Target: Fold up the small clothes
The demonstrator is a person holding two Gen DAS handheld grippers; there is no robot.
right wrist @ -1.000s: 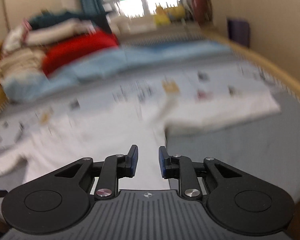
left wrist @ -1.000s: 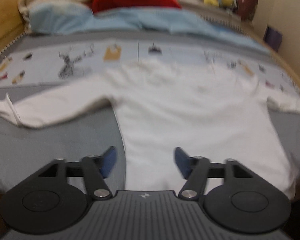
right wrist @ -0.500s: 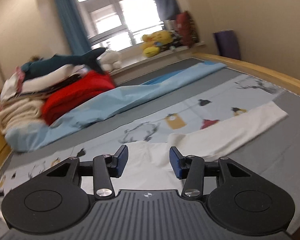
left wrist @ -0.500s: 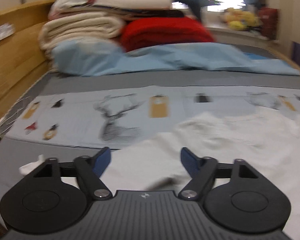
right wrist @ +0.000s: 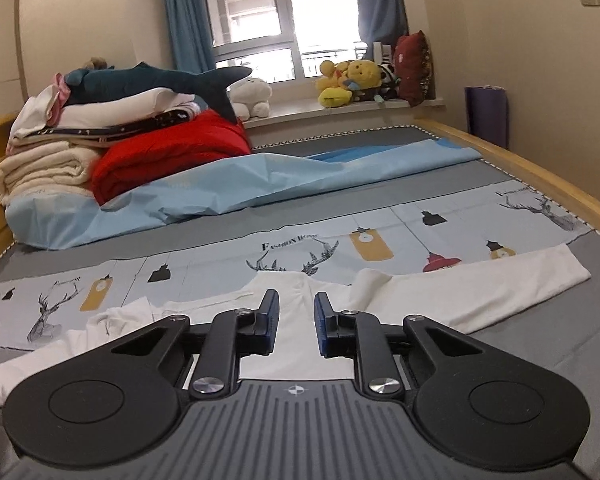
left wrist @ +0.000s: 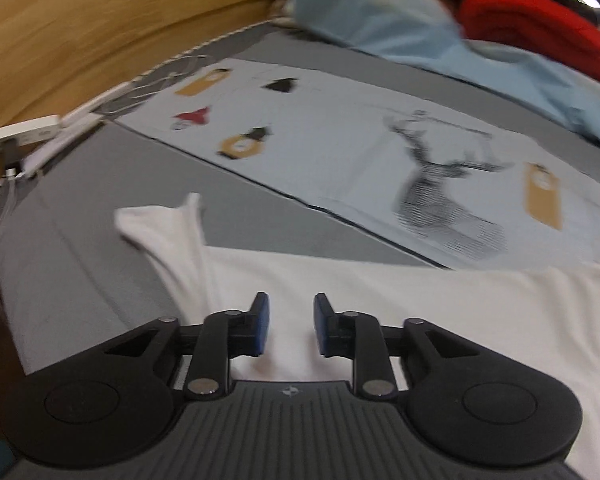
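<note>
White long-sleeved shirt (right wrist: 296,312) lay spread flat on the bed (right wrist: 540,332), its collar toward the patterned strip of the sheet (right wrist: 204,264) and one sleeve (right wrist: 496,284) running out toward 2 o'clock in the right wrist view. In the left wrist view the other sleeve (left wrist: 168,240) reached toward 10 o'clock, its cuff slightly curled. The left gripper (left wrist: 287,324) hung low over the cloth near where that sleeve met the body; its jaws had just been closing, yet a clear gap showed between the blue pads (left wrist: 260,324), and no pinch of cloth could be made out there. The right gripper (right wrist: 296,328) sat over the chest below the collar, its jaws also just narrowed, apart and gripping nothing visible.

By its look, the shirt was light, thin and limp, likely to sag and crease when lifted and to drag on the sheet. A sound hold would probably be a small pinch at the shoulder seam or sleeve edge, both layers together.
</note>
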